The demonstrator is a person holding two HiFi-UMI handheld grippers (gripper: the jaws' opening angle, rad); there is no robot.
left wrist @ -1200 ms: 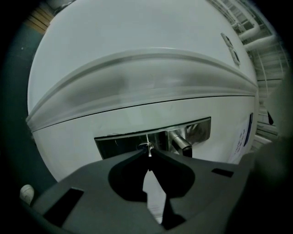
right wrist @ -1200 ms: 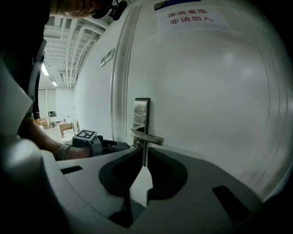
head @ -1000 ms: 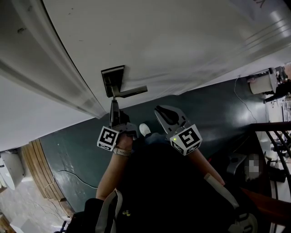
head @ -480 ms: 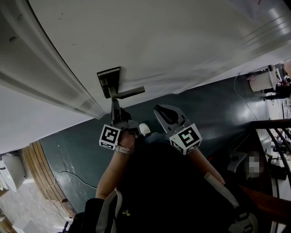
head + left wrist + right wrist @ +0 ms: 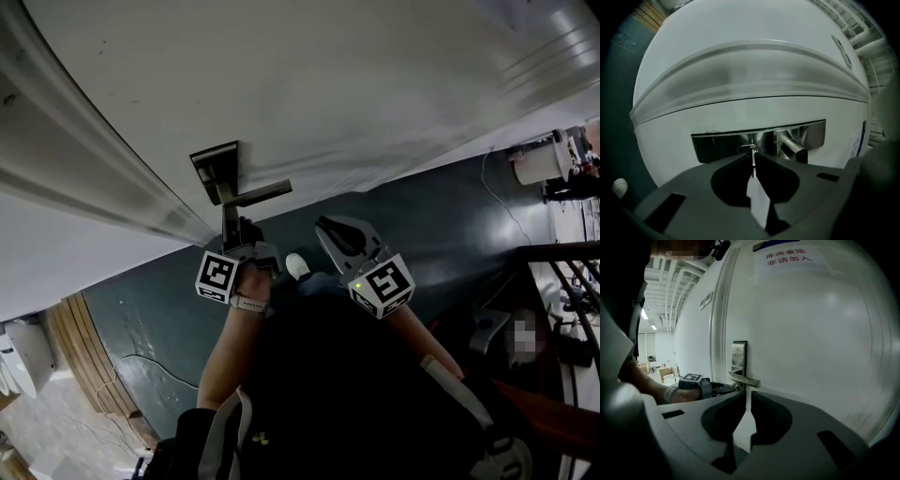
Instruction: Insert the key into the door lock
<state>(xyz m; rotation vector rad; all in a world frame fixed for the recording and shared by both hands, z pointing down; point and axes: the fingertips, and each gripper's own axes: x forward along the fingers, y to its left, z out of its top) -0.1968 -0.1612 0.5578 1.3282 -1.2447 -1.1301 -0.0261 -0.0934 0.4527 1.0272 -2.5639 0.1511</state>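
Insertion stage: the left gripper [image 5: 753, 158], jaws pinching the key [image 5: 753, 166], holds its tip at the lock plate's [image 5: 717, 143] keyhole [image 5: 748, 149]. Next likely calls for a straight, aligned push. The right gripper [image 5: 746, 397], jaws pressed together, is empty.

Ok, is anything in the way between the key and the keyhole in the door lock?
Nothing visible. The left gripper is shut on the key, whose tip meets the keyhole in the lock plate. The door handle sticks out to its right in the left gripper view, clear of the key.
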